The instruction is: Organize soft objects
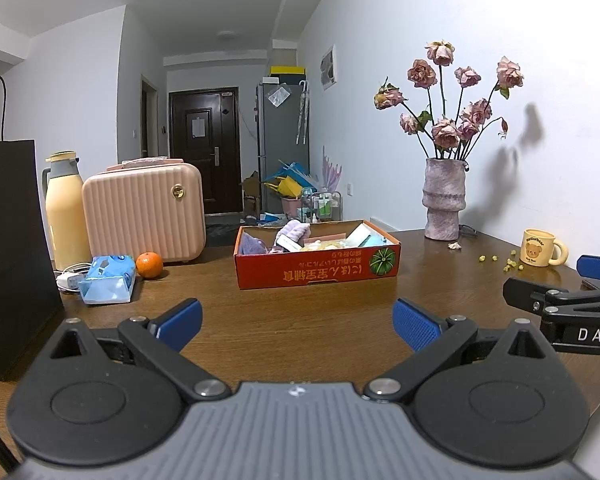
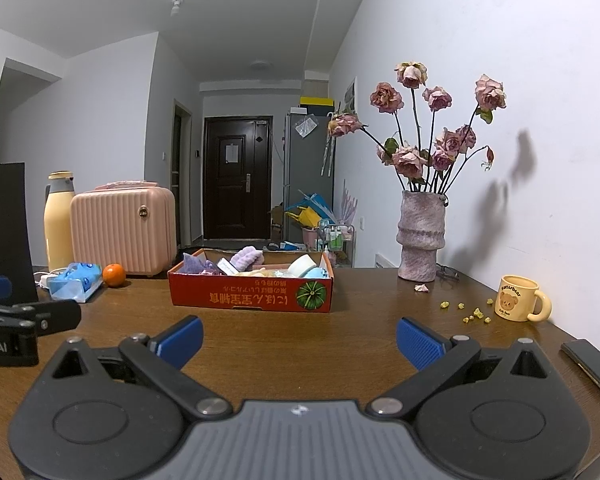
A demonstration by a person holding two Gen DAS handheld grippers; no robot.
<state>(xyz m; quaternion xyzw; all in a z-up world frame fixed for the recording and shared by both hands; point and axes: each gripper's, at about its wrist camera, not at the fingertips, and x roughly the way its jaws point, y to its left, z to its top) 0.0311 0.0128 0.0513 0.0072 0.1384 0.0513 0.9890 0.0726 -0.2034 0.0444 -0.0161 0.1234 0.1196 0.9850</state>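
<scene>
A red cardboard box (image 1: 318,270) (image 2: 252,294) sits on the wooden table (image 1: 300,316) (image 2: 300,336) ahead of both grippers. It holds soft items: purple cloths (image 1: 296,232) (image 2: 246,258), a pale yellow piece (image 1: 324,245) and a light blue roll (image 2: 303,266). My left gripper (image 1: 298,322) is open and empty, well short of the box. My right gripper (image 2: 299,340) is open and empty, also short of the box. Each gripper shows at the edge of the other's view.
A blue tissue pack (image 1: 108,280) (image 2: 76,282), an orange (image 1: 149,265) (image 2: 113,275), a pink case (image 1: 144,210) (image 2: 124,228), a thermos (image 1: 64,208) and a black bag (image 1: 12,248) stand left. A vase of roses (image 1: 443,204) (image 2: 420,236), a bear mug (image 1: 540,247) (image 2: 520,298) and a phone (image 2: 592,364) are right.
</scene>
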